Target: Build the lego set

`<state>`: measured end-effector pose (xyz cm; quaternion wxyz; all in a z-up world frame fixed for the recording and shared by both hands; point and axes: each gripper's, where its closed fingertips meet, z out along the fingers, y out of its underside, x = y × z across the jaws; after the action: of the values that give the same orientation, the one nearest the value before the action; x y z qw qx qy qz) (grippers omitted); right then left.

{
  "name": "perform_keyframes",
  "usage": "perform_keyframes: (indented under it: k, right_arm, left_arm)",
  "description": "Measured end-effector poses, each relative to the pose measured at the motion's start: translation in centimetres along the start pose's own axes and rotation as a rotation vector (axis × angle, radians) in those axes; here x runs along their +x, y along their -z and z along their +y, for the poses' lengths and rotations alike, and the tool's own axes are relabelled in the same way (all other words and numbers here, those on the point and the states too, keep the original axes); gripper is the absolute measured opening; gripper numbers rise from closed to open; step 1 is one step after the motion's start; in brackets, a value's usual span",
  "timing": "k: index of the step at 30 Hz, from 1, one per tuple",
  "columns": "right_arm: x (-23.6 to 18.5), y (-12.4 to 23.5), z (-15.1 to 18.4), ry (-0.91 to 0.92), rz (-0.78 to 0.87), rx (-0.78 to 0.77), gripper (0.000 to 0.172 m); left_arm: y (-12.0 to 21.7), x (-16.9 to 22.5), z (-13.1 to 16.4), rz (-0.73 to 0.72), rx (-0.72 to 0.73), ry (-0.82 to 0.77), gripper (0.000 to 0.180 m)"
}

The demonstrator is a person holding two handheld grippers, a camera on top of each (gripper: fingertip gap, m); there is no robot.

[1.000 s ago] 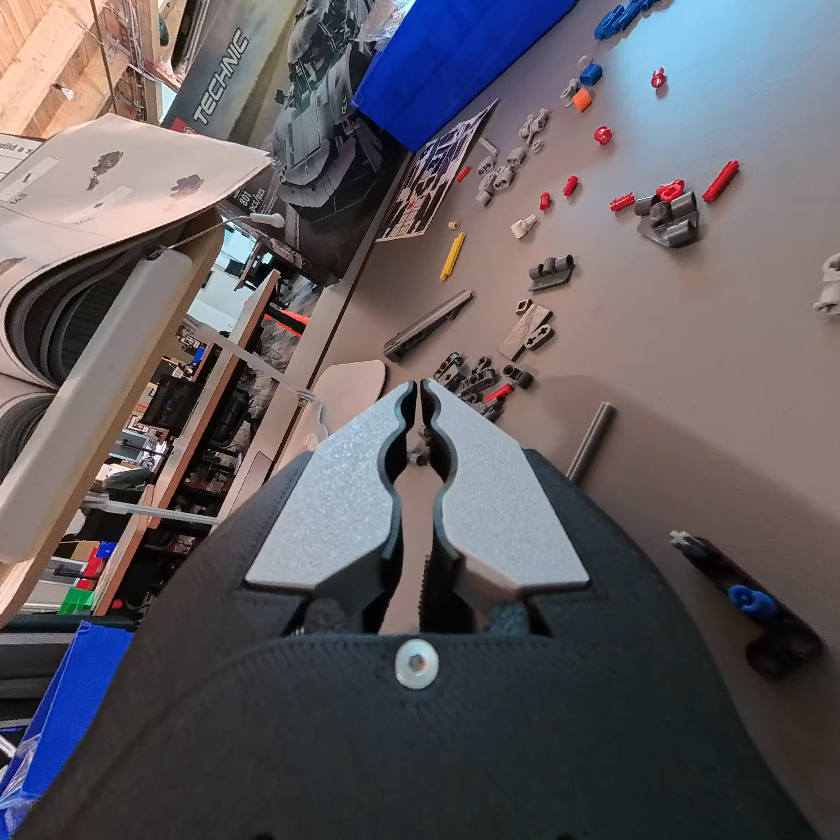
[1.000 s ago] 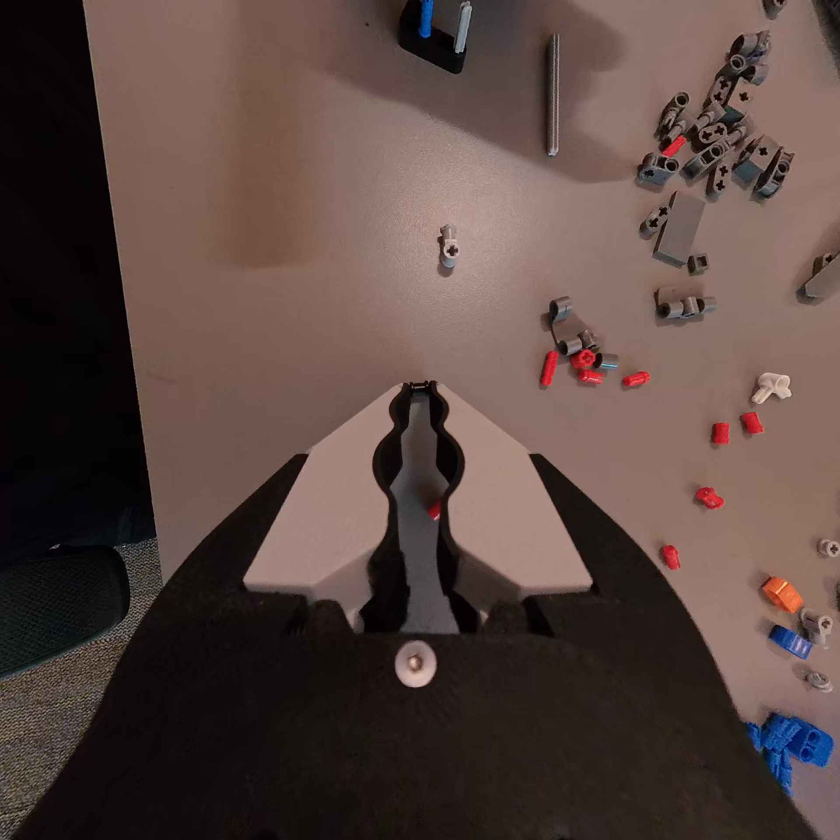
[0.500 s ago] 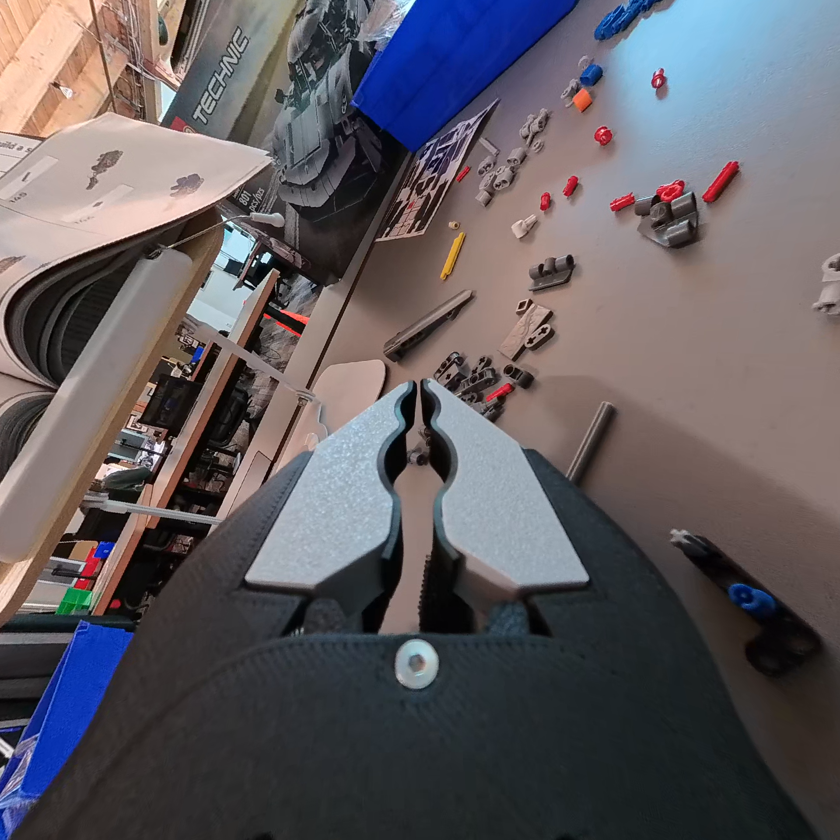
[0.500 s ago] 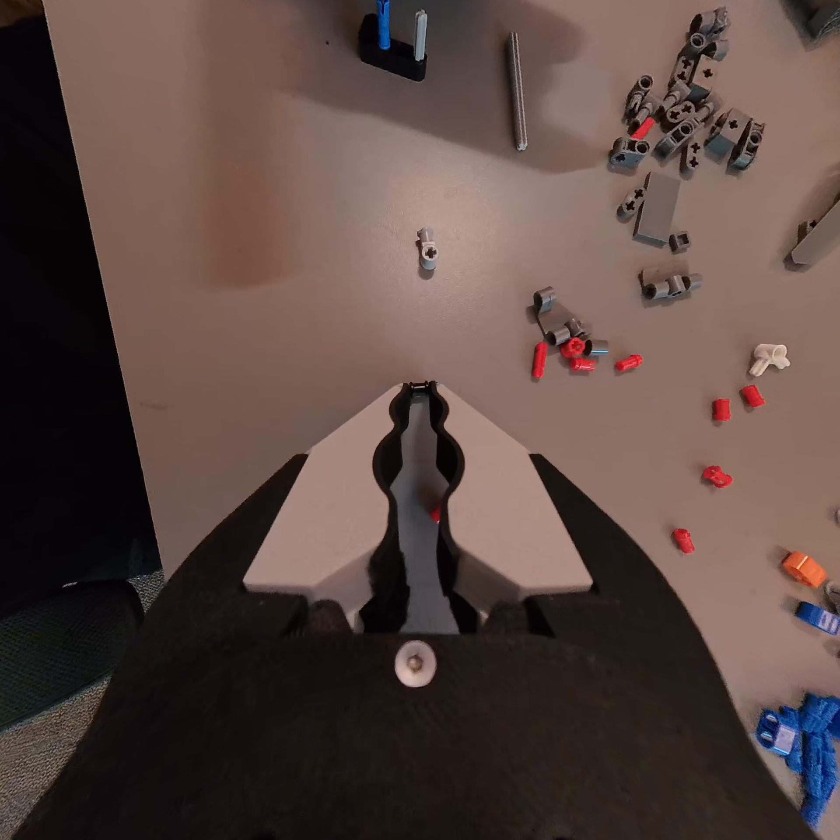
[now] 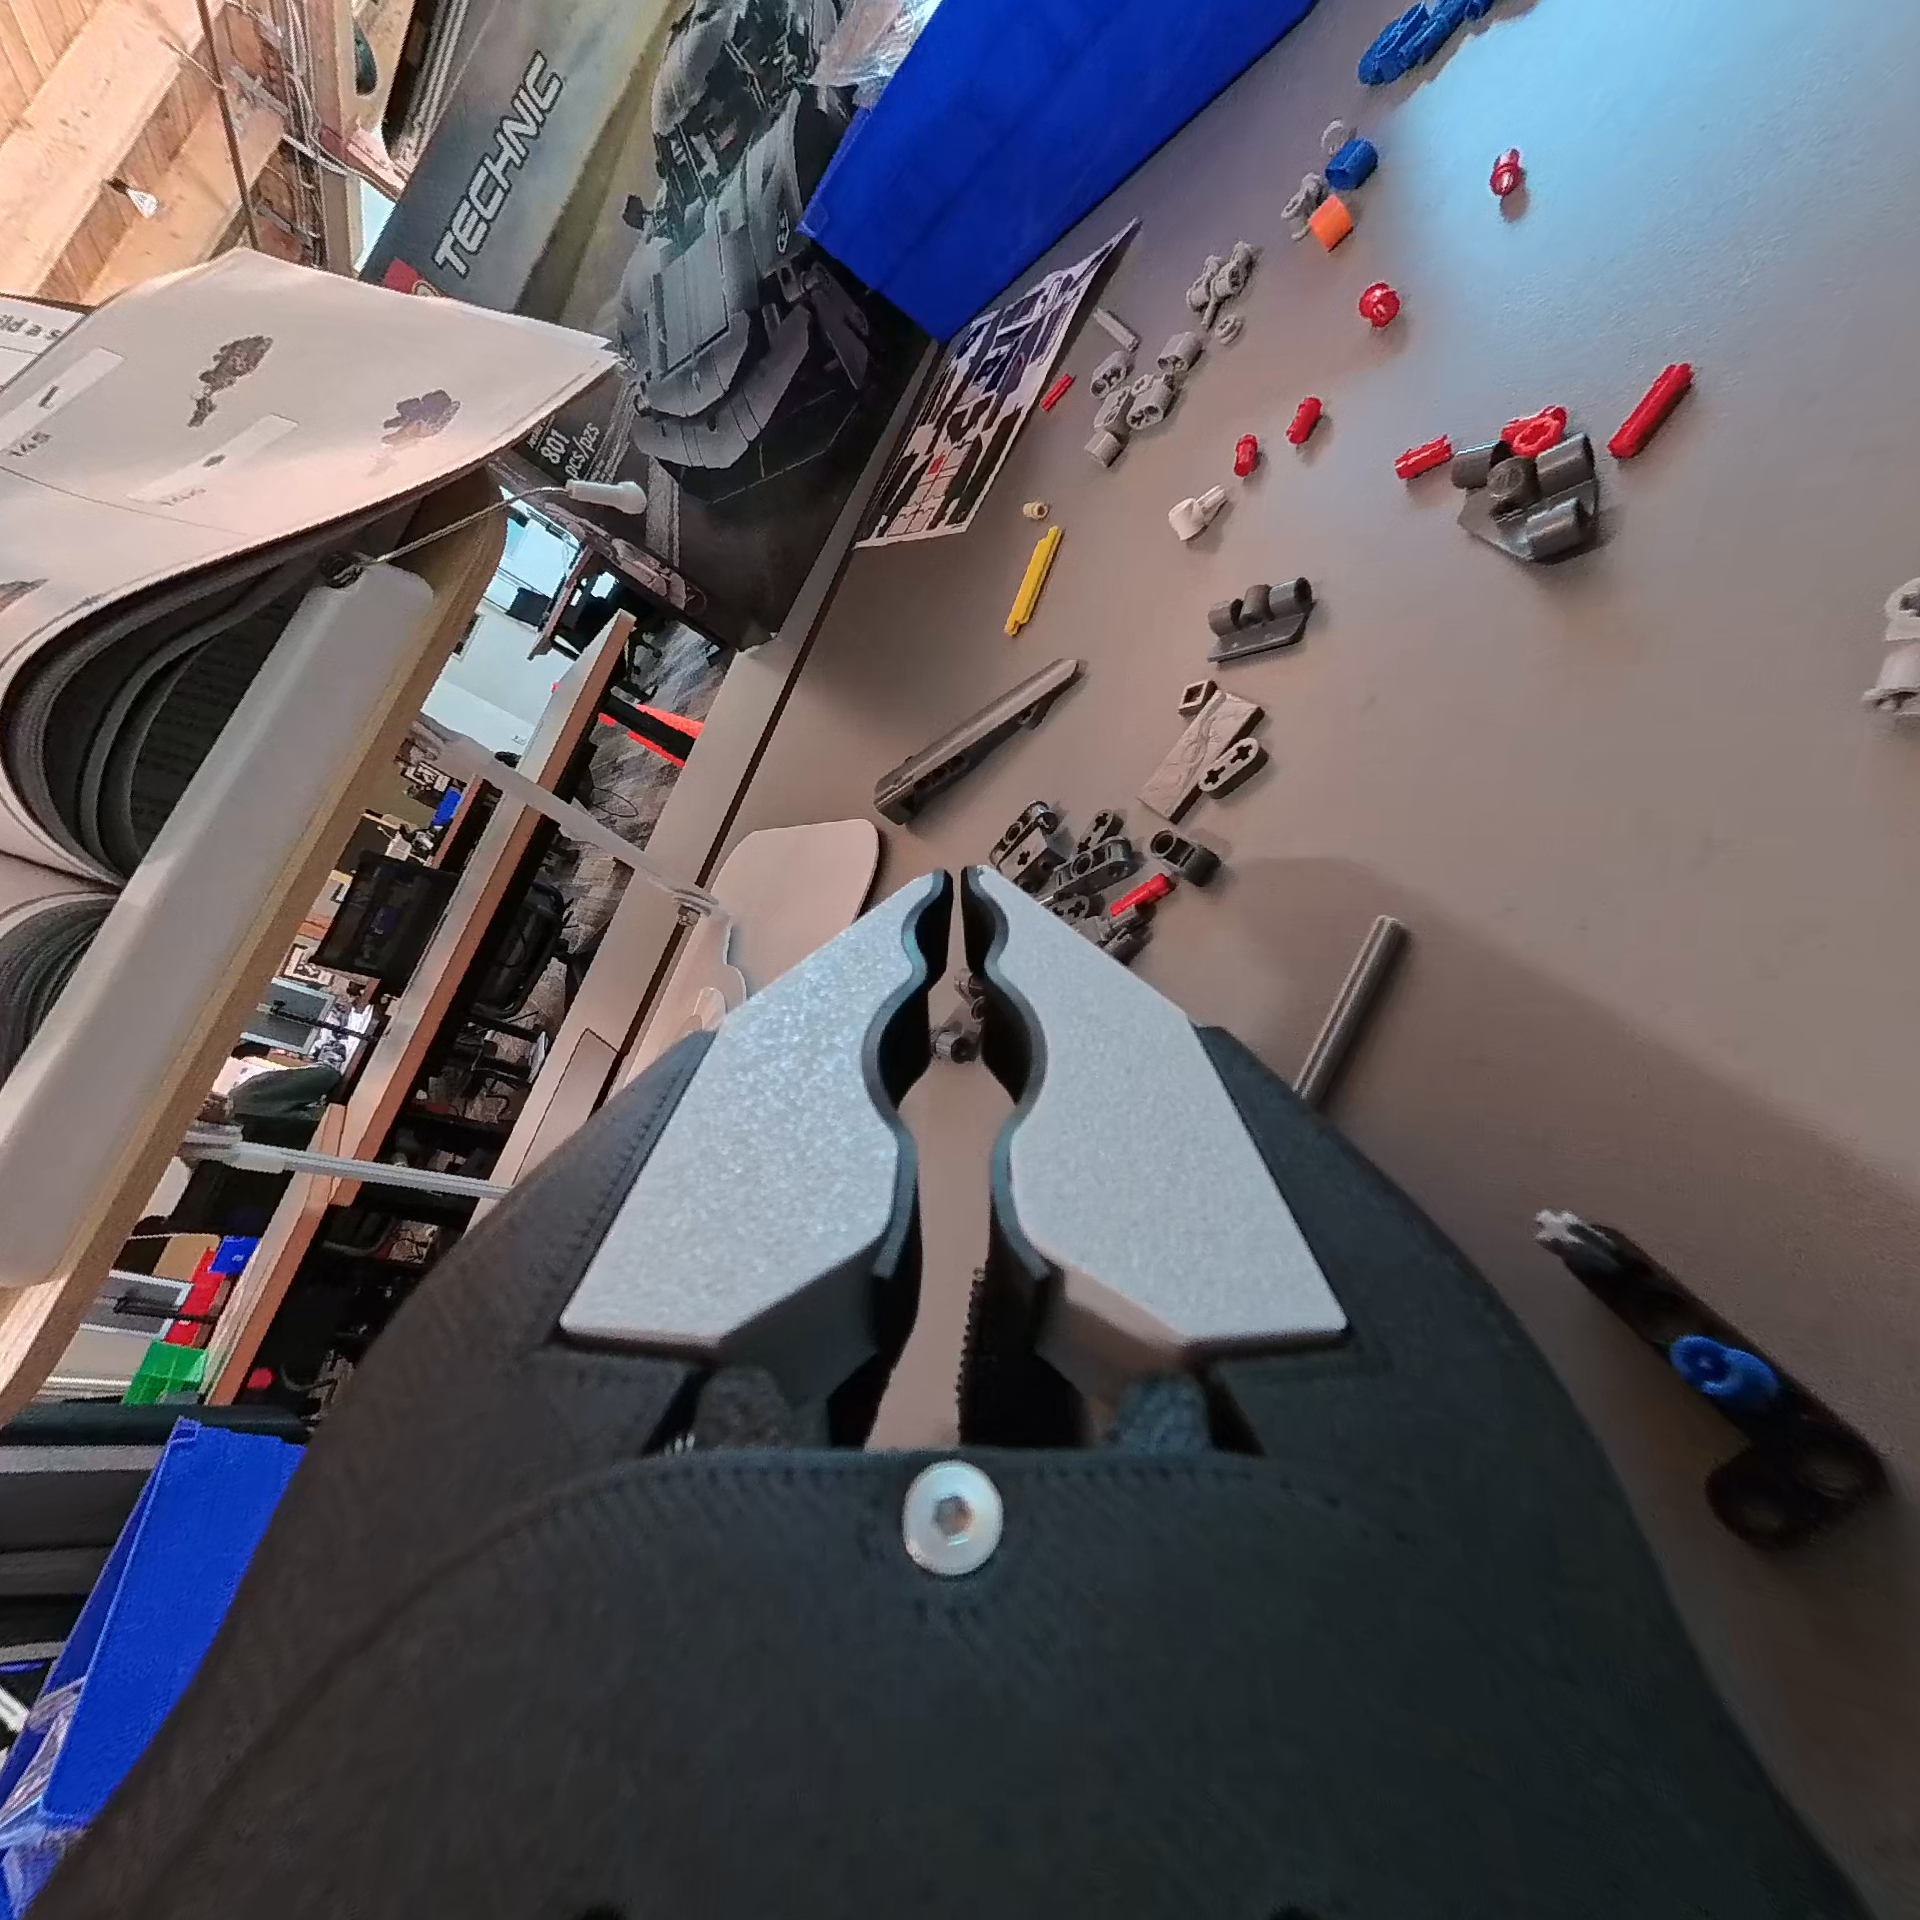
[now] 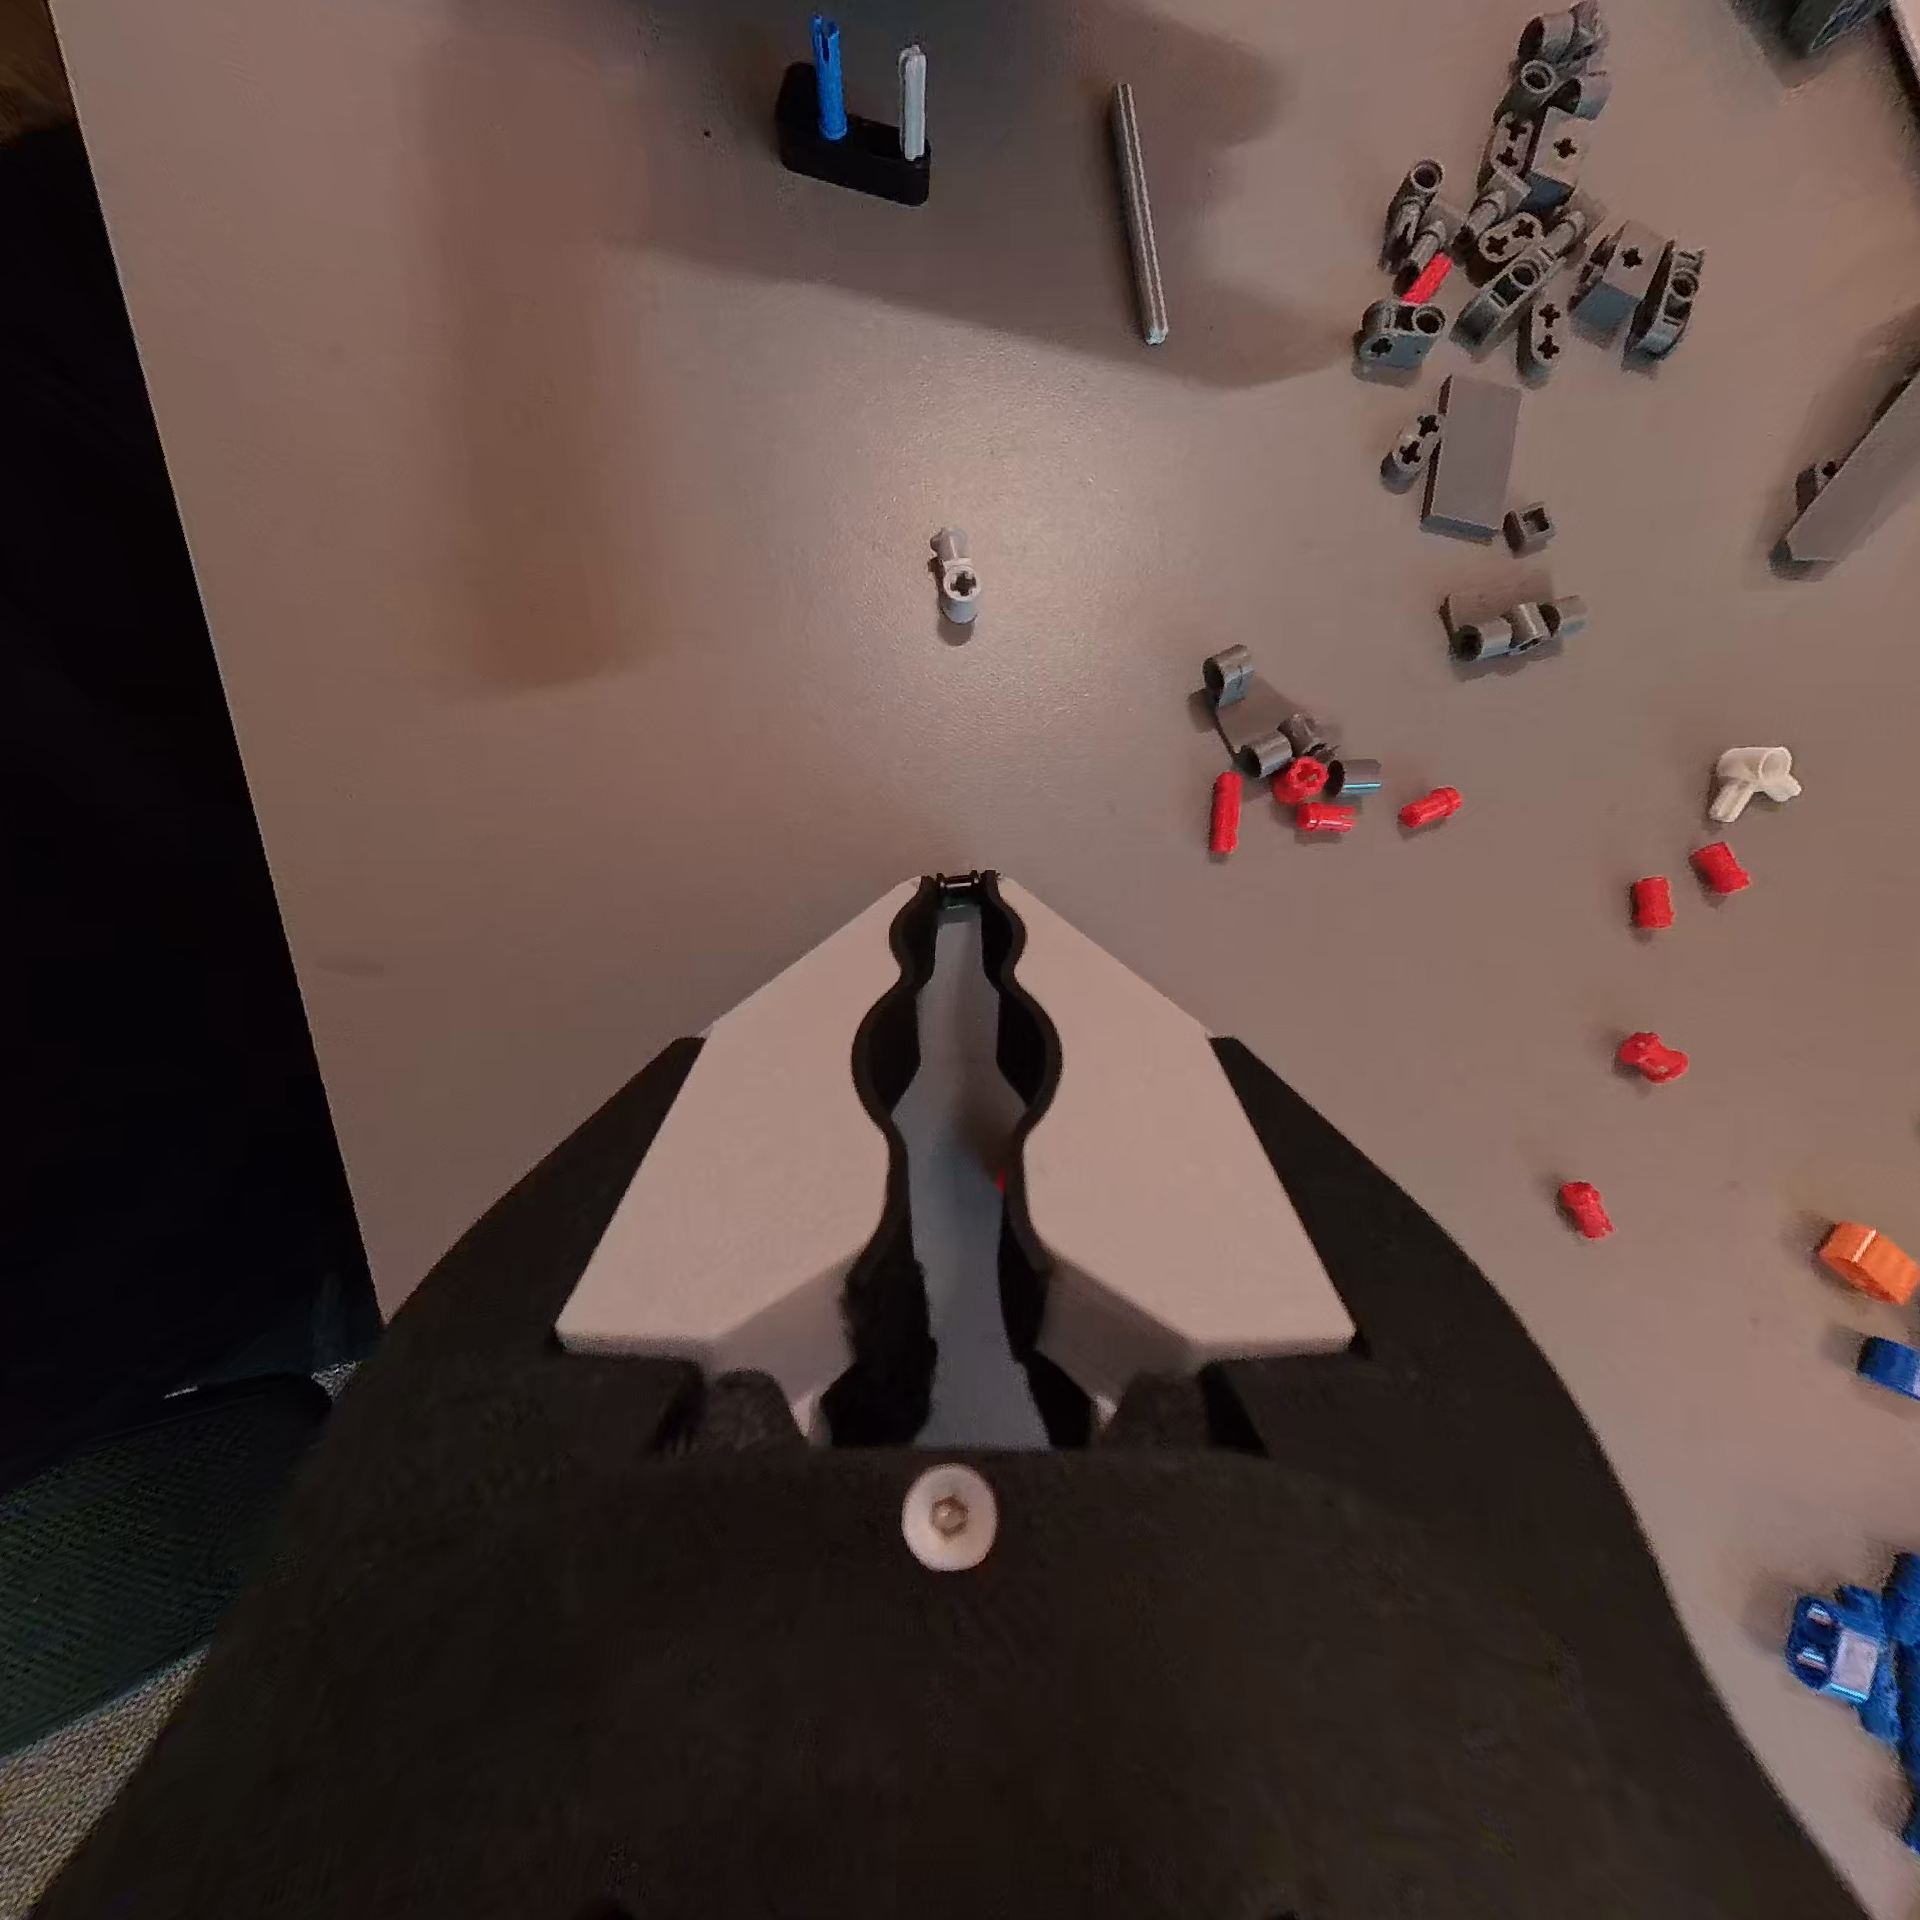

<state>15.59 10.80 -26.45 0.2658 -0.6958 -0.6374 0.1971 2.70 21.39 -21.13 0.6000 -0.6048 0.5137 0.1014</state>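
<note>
Two grippers: our left gripper [image 5: 956, 906] sits closed and empty, while our right gripper [image 6: 966, 883] pinches a tiny black pin [image 6: 964, 881] at its very tips, so any jolt could drop it.

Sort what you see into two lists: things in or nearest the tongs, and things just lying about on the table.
In or nearest the tongs:
- right tongs: small black peg pinched at the tips
- left tongs: shut, nothing in them; dark grey connectors nearest

Lying about:
- light grey connector
- red pegs
- grey rod
- orange piece
</note>
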Motion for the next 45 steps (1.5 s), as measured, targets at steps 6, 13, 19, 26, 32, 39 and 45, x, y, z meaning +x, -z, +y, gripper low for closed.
perform_keyframes:
  k: [6,13,19,26,32,39,45]
  right_arm:
    - [0.1,0.0,-0.1,-0.014,0.017,0.009,0.009]
    - [0.2,0.3,0.1,-0.028,0.032,0.014,0.023]
    - [1.7,3.7,0.8,-0.068,0.119,0.058,0.024]
    - [8.1,17.4,7.3,-0.241,0.510,0.059,0.021]
    - [9.9,21.3,13.6,-0.358,0.629,-0.012,0.020]
    - [11.5,19.8,15.5,-0.384,0.597,-0.009,0.019]
    - [13.1,19.1,16.2,-0.387,0.578,-0.012,0.018]
  left_arm:
    - [0.0,0.0,0.0,-0.001,-0.001,-0.003,0.000]
    - [0.0,-0.1,0.0,-0.004,0.000,-0.002,0.000]
    - [0.0,-0.2,0.2,-0.010,-0.005,-0.001,0.000]
    - [-0.1,-0.4,0.4,-0.017,-0.015,-0.002,0.000]
    - [-0.2,-0.4,0.6,-0.029,-0.032,-0.024,0.000]
    - [-0.4,-0.2,1.1,-0.045,-0.056,-0.060,0.000]
    - [-0.6,-0.1,1.2,-0.043,-0.061,-0.063,0.000]
